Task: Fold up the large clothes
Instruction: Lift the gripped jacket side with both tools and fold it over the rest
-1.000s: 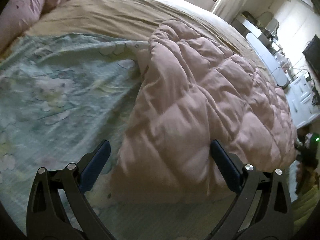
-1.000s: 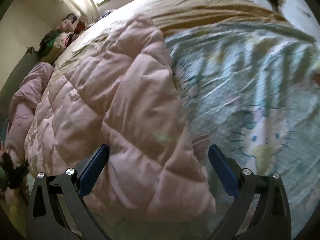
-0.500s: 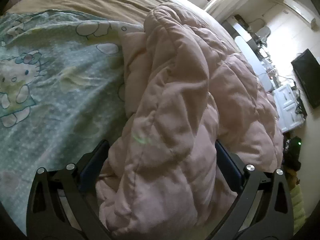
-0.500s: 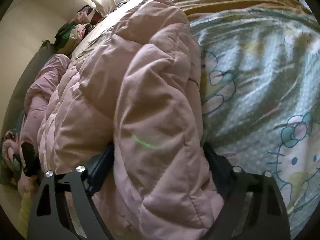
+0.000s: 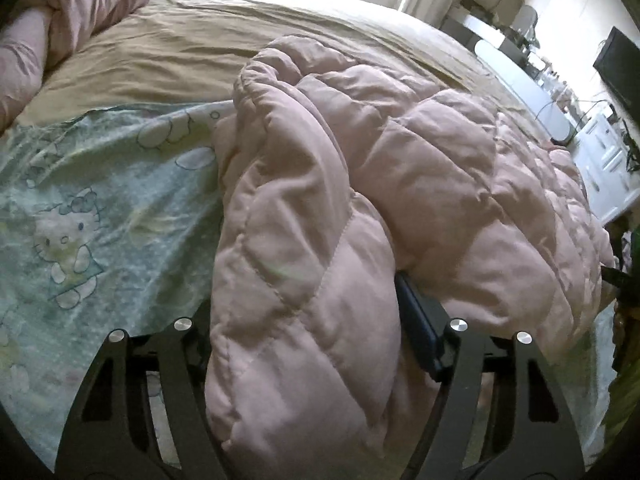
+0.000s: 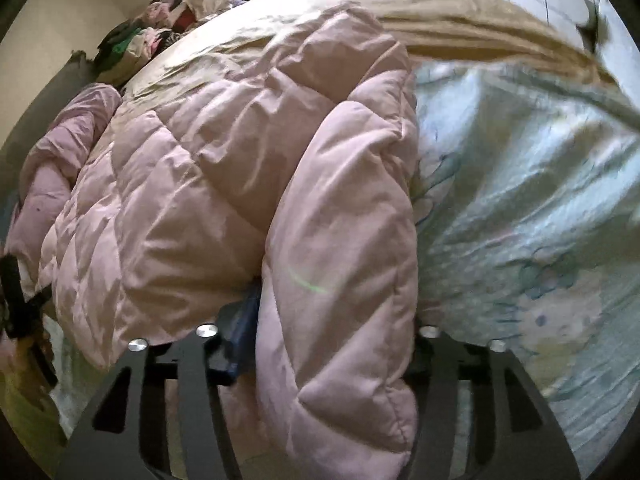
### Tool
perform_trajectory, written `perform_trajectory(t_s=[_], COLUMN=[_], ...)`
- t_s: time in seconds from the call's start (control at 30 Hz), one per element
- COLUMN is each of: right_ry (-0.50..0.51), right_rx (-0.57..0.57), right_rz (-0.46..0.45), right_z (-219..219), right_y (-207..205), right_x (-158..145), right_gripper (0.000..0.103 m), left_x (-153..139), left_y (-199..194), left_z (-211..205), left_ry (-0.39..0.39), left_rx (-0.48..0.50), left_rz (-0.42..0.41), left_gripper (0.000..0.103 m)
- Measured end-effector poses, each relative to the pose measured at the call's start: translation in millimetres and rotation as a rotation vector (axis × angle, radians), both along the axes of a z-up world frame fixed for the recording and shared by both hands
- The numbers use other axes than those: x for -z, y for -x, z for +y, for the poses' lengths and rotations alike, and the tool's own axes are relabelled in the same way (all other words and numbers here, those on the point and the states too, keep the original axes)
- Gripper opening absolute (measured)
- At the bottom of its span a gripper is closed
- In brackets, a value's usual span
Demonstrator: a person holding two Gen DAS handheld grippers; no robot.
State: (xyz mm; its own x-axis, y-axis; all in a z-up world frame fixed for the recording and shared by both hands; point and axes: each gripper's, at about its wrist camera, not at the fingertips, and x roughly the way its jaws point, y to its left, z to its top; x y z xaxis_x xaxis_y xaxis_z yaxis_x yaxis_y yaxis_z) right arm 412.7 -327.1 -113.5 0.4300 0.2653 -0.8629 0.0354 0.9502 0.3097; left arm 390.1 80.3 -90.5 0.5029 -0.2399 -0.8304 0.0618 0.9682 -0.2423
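Both sets of jaws have just been closing: left gripper (image 5: 308,320) and right gripper (image 6: 336,320) each clamp a thick fold of the pink quilted coat (image 5: 400,184), bunched on the cartoon-print sheet (image 5: 100,208).

You will find no readable words, numbers or brand marks in either view. The only sign of any kind is a printed cartoon cat with a bow on the green sheet (image 5: 92,216), near its left edge in the left view; in the right view the same sheet (image 6: 540,184) carries what may be another such figure near its right edge, too blurred to be sure.
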Motion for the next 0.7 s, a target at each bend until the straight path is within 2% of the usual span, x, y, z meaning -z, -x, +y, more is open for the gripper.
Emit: perform_trajectory(t_s=[0.03,0.13,0.2,0.27,0.37,0.43,0.7], right_ry=[0.001,0.016,0.065,0.151,0.231,0.278,0.255], right_rx=[0.008,0.025,0.015,-0.015,-0.028,-0.038,-0.074], right_rz=[0.022,0.041,0.032,0.006,-0.042,-0.073,-0.168], right_z=[2,6,13,32,46,58,64], right_y=[-4,-11,-11,-12,-7,-5,11], right_x=[6,9,1,-13,-37,-50,-86], right_gripper=[0.065,0.065,0.054,0.039,0.032,0.031,0.027], left_x=[1,0,-5,-10,-22,-32,-59], left_y=[-1,-4,-5,-1,1,3,16], left_z=[0,-3,-8,-9,-10,-9,-11], left_ry=[0.003,-0.012,-0.027,-0.039,-0.034,-0.022,-0.019], left_rx=[-0.004,-0.009,-0.006,0.001,0.007,0.009,0.043], left_rz=[0.002,-0.01,-0.023,-0.039,-0.061,-0.081,-0.143], left_gripper=[0.066,0.066,0.06,0.047,0.034,0.031,0.027])
